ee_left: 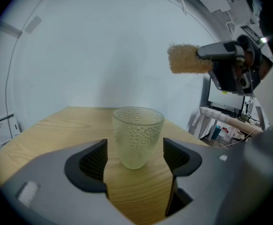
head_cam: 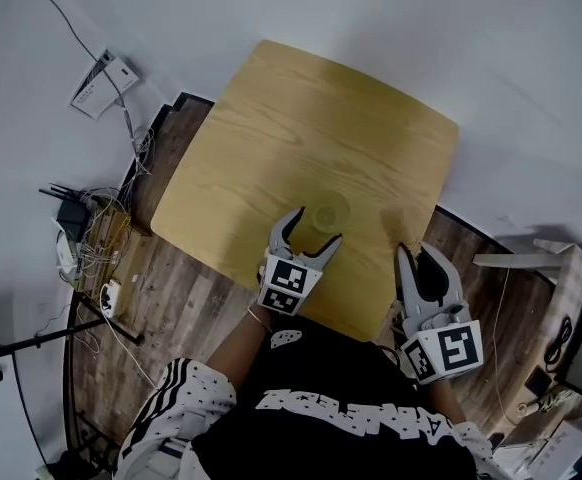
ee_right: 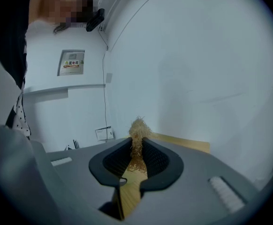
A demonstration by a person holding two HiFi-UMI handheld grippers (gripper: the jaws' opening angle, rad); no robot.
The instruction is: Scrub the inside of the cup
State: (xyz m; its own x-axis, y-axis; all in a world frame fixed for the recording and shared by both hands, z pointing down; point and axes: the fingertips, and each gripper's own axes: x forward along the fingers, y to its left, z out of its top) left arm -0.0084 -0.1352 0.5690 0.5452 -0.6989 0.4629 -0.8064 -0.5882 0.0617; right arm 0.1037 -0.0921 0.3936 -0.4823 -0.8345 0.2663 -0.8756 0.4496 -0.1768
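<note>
Head view: the cup [head_cam: 328, 213] stands upright on the wooden table [head_cam: 301, 108], in the lower middle of the frame, not far from the table edge nearest the person. The left gripper [head_cam: 316, 226] reaches around it from below w/ jaws spread. The right gripper [head_cam: 418, 258] waits at the lower right, over the table corner and well apart from the cup.

Left gripper view: the cup sits in the centre between the two jaws. There is a gap on each side, so the gripper is released and nothing is held yet. The scrubber [ee_left: 189, 59] shows at the upper right, carried high above the cup.

Right gripper view: the jaws are clenched on the fibrous scrubber, which pokes out past the tips in the centre of the frame.

Risks, as I judge: the cup looks light, so if one jaw meets it before the other it can slide or tip, and the table edge is close. If the scrubber goes in before the cup is gripped, the push can knock the cup over. The scrubber is pinched over a thin part only, so hard rubbing may pull it out.
</note>
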